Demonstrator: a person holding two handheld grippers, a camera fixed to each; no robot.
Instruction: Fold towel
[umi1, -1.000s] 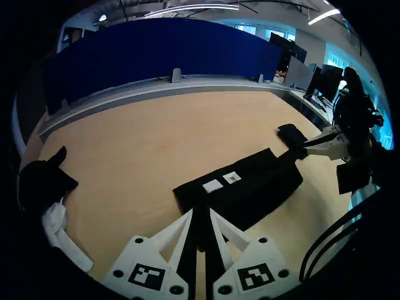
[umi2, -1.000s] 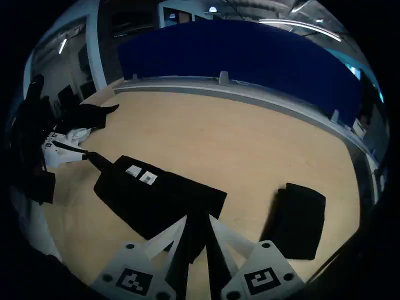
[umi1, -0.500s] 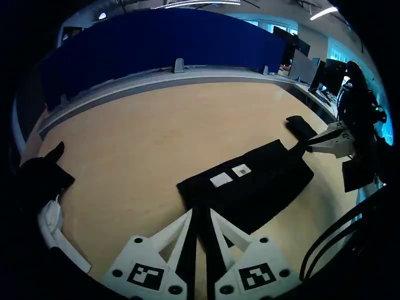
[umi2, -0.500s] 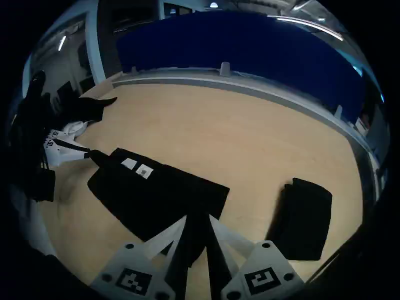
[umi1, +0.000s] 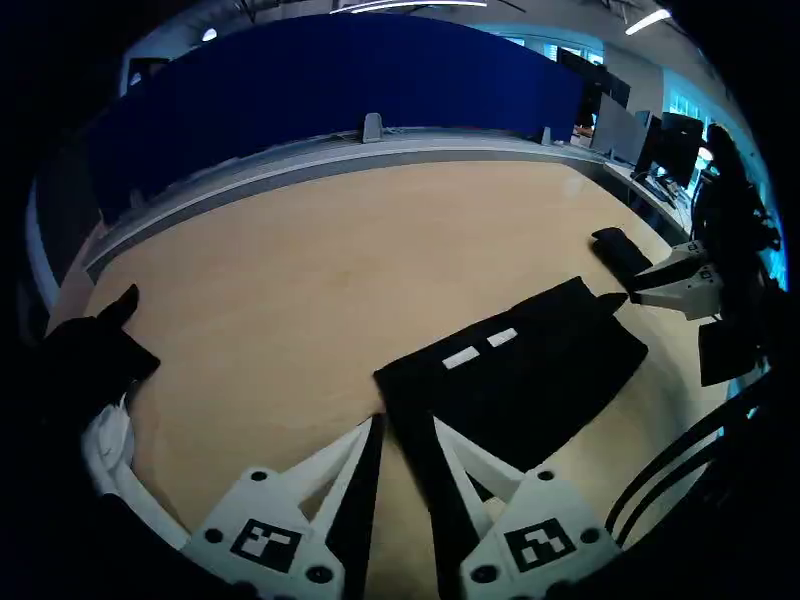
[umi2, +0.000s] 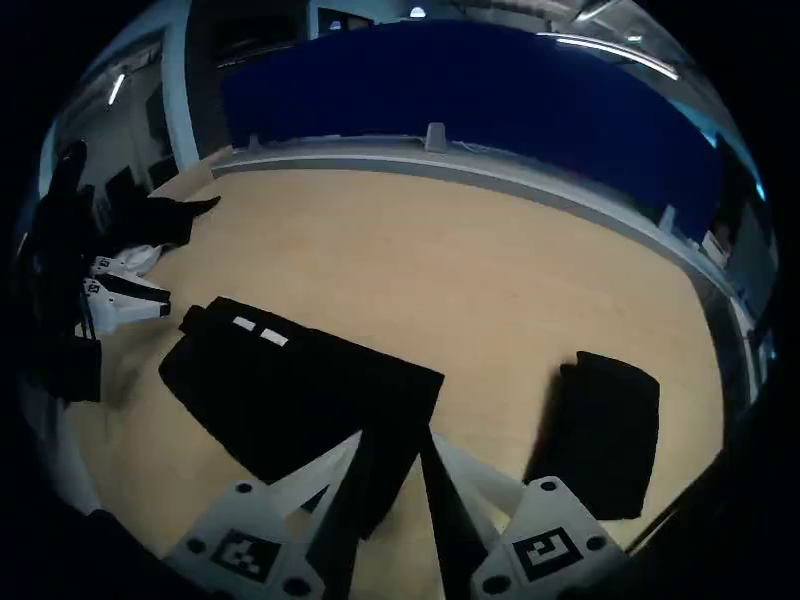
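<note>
On the pale wooden counter (umi1: 300, 260) a long black towel (umi1: 520, 380) lies flat and spread out, with two small white labels (umi1: 460, 357) showing on its upper face. At one short end of the towel the left tool (umi1: 405, 440) sits low over the counter, its two white fingers parted a little. The towel's corner reaches in between them, and neither finger looks to be pressing on the cloth. At the opposite end of the towel the right tool (umi2: 392, 455) is set the same way, fingers apart, with the towel's edge lying in the gap. In the left gripper view the right tool's tips are just beside the towel's far corner; whether they touch it I cannot tell. Just past that end of the towel lies a smaller black cloth folded into a thick rectangle (umi2: 600, 430), apart from the towel. Off the left tool's end of the towel there is a dark heap (umi1: 90, 350) with something white (umi1: 105, 450) beside it. Beyond the towel, across the counter, stands a long dark-blue partition (umi1: 330, 90).
</note>
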